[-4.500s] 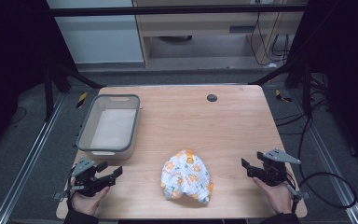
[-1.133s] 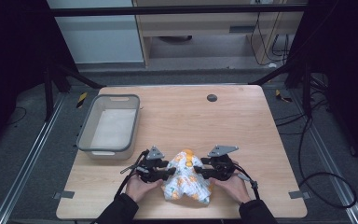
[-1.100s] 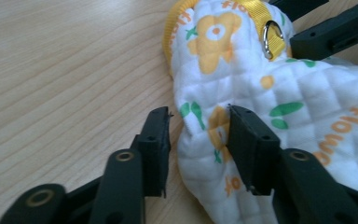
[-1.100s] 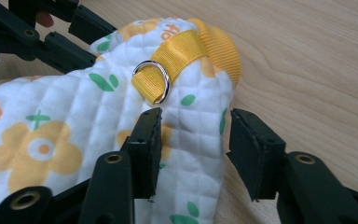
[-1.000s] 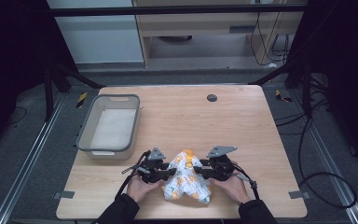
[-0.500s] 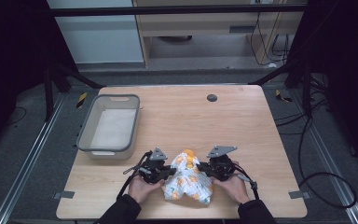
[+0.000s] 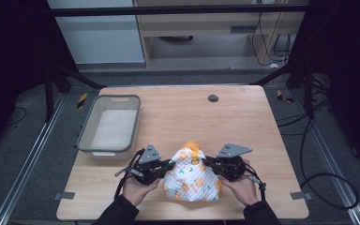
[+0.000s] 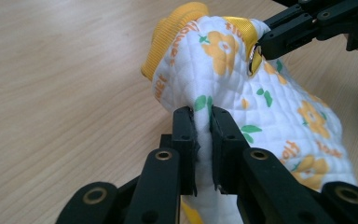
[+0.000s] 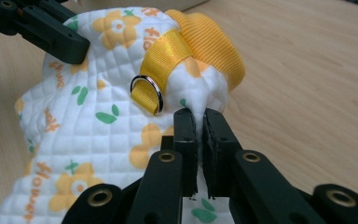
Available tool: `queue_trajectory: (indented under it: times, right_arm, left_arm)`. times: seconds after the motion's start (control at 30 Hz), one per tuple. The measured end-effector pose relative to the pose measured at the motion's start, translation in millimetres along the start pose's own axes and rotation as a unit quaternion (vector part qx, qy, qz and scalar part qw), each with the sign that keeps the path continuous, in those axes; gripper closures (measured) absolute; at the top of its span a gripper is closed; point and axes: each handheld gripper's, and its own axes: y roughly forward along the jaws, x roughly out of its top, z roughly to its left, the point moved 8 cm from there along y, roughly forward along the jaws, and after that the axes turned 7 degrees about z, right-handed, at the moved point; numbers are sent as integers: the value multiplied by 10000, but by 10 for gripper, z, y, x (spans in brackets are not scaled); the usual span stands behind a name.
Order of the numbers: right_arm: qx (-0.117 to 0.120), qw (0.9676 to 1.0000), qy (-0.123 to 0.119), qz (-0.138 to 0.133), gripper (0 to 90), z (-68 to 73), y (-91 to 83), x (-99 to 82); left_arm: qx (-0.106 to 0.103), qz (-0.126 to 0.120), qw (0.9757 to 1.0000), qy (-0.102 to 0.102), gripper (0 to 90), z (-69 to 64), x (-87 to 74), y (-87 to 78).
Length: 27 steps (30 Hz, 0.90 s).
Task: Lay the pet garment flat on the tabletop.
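Near the surface's (image 7: 262, 117) front edge, both jaws pinch a quilted cloth (image 7: 191, 176) printed "flower". Bare wood stretches beyond; a grey tub (image 7: 110, 126) sits left

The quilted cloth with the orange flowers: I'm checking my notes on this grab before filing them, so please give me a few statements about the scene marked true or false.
1. Both grippers pinch the quilted cloth. True: the left gripper and the right gripper each have a fold of it clamped between their jaws.
2. The cloth lies inside the grey bin. False: it is on the wooden table, right of the bin's near end.
3. The cloth carries a yellow strap with a metal ring. True.
4. The bin holds a second cloth. False: nothing shows inside it.
5. The left gripper grips the yellow ribbed cuff. False: it grips white quilted fabric below the cuff.
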Motion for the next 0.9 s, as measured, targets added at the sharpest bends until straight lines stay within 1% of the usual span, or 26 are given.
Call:
queue_trajectory:
  times: [0.07,0.2,0.23,0.27,0.37,0.4,0.47,0.53,0.6,0.63,0.67,0.7,0.73,0.77,0.8,0.83,0.9]
  right_arm:
    - [-44,9999,-41,-106,851,10,-77,56]
    - [-77,9996,-78,-255,852,28,-177,130]
    - [-101,9994,-84,-328,852,33,-233,182]
    - [-111,9992,-77,-386,851,31,-255,213]
    - [-207,9986,-55,-474,850,-7,-266,289]
    - [-251,9985,-37,-487,850,-31,-252,313]
    - [-391,9978,36,-525,848,-110,-191,362]
    - [-529,9970,111,-552,846,-199,-117,393]
    - [-683,9957,248,-576,841,-317,-6,413]
    - [-812,9946,305,-568,838,-398,77,415]
    - [-888,9939,351,-549,832,-443,130,411]
    - [-1013,9927,389,-518,820,-507,201,402]
    - [-1013,9927,389,-518,820,-507,201,402]
    - [-1278,9902,427,-371,784,-627,338,363]
    - [-1374,9891,431,-311,771,-662,370,348]
    - [-1478,9878,403,-263,759,-703,393,328]
    - [-1596,9860,426,-249,718,-753,374,300]
  left_arm:
    - [44,-126,9999,67,813,-45,65,-73]
    - [50,-234,9996,120,813,-78,132,-149]
    - [75,-313,9994,149,813,-75,187,-198]
    - [97,-349,9992,148,813,-65,211,-210]
    - [190,-445,9988,84,813,-5,307,-215]
    - [226,-460,9987,54,813,15,338,-200]
    - [420,-468,9980,101,812,80,402,-150]
    - [576,-502,9970,82,810,153,452,-85]
    - [744,-526,9958,-40,806,273,506,41]
    - [805,-511,9954,-83,801,319,519,94]
    - [907,-501,9945,-129,796,384,536,164]
    - [907,-501,9945,-129,781,384,536,164]
    - [1029,-490,9932,-219,781,465,551,249]
    - [1184,-427,9914,-359,667,568,555,348]
    - [1259,-397,9903,-439,620,615,550,378]
    - [1270,-413,9897,-521,573,646,542,387]
    - [1271,-435,9892,-579,512,680,511,349]
